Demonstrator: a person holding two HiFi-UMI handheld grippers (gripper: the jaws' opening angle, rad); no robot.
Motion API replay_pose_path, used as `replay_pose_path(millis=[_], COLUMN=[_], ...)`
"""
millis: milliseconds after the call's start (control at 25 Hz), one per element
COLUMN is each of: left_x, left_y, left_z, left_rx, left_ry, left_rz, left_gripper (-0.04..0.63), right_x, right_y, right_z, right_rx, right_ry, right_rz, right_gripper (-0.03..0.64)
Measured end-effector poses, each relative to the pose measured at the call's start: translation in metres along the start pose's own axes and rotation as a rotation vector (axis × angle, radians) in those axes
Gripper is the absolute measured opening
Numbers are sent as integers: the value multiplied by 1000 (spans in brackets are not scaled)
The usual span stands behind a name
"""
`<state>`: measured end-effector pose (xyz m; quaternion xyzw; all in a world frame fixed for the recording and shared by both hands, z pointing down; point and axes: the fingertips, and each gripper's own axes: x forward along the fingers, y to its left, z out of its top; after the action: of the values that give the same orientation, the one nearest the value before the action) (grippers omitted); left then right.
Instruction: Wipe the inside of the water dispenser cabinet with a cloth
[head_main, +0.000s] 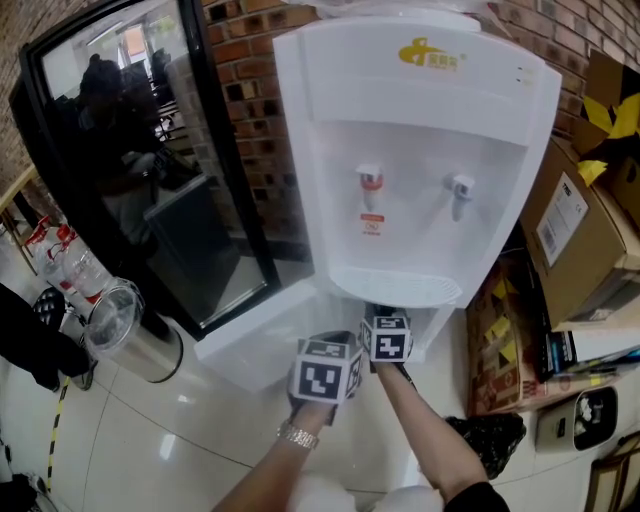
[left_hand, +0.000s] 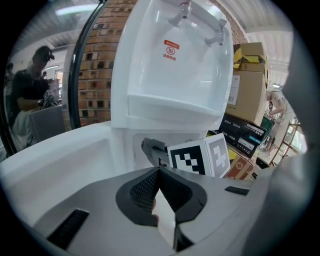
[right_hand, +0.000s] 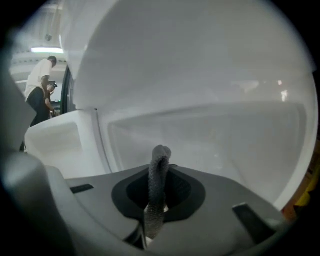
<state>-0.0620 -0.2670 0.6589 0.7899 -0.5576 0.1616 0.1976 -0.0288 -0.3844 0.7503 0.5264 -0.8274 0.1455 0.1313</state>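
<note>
Your right gripper (right_hand: 157, 199) pinches a grey cloth (right_hand: 159, 165) between its jaws; one fold of it stands up past the tips. Gripper and cloth sit inside the cabinet (right_hand: 210, 135) of the water dispenser (head_main: 420, 120). The cloth's tip is close to the white back wall, but you cannot tell whether it touches. Your left gripper (left_hand: 162, 200) has its jaws pressed together on nothing. It hangs just left of the right one and slightly behind it, outside the cabinet mouth. From its view you see the right gripper's marker cube (left_hand: 199, 158) and the cloth poking forward beyond it. That makes two grippers and one cloth.

To your left, the open cabinet door (head_main: 150, 170) swings out, dark glass in a black frame. A steel canister (head_main: 140, 345) stands on the floor near it; its contents cannot be made out. Above the cabinet sits the drip tray (head_main: 400, 288). Higher up are two taps, one red (head_main: 370, 185) and one white (head_main: 458, 192). Cardboard boxes (head_main: 575, 230) stack at the right of the dispenser.
</note>
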Motion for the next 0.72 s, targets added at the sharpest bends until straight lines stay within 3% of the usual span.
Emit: replay_pose_path(millis=[80,160,400,560,720], left_x=[0,-3,-10,-10,-9], left_y=[1,3,13,11,4], left_z=[-1,-3,-5,-2,-1], left_rx=[6,7,7,-17,-16], left_ry=[4,7,8,-3,-8], left_rz=[0,4,16,1,-4], left_gripper=[2,2,2,2,2], right_x=[6,20,44,42,27], right_y=[12,18,19,6,7], right_z=[10,0,-78,-131,-133], right_rx=[-33,-49,-64,-11,-27], right_ry=[-60,-50,171,337,356], right_rz=[20,39,72,70,73], right_gripper=[20,20,20,20,20])
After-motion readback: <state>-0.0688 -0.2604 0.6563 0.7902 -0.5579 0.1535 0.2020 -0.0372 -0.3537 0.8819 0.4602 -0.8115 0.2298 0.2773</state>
